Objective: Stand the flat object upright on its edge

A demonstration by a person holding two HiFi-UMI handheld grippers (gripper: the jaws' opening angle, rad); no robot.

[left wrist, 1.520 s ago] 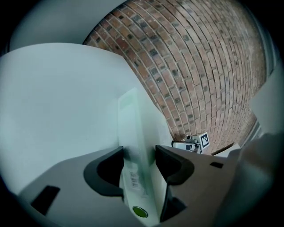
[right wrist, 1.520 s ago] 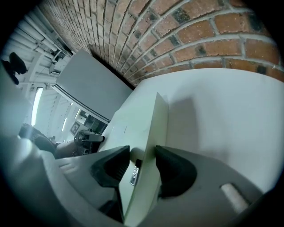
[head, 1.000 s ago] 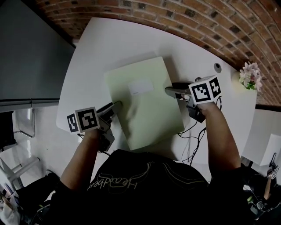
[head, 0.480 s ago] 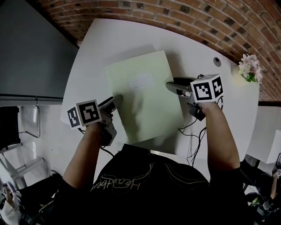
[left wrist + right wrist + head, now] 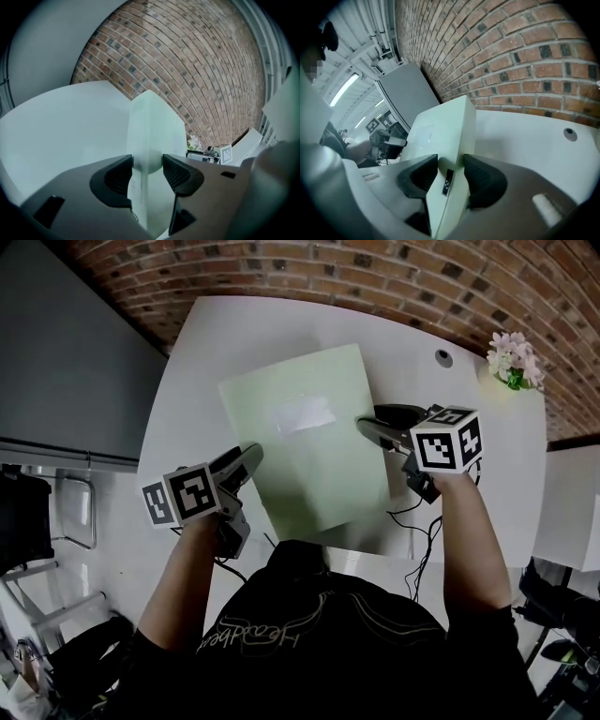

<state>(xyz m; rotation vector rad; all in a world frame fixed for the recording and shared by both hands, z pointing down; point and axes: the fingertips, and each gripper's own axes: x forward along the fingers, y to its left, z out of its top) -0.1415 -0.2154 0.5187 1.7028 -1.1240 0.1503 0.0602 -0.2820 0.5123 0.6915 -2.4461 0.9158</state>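
Observation:
A flat pale-green object with a white label is held over the white table between both grippers. My left gripper is shut on its left edge and my right gripper on its right edge. In the left gripper view the object stands edge-on between the jaws of the left gripper, with both pads against it. The right gripper view shows the object tilted, clamped by the right gripper. I cannot tell whether its far edge rests on the table.
A small bunch of flowers and a round cable hole sit at the table's far right. Black cables hang by the near edge. A brick wall runs behind the table, with a grey panel to the left.
Both grippers have risen with the green object still clamped between them. The object sits higher above the table and more tilted than before.

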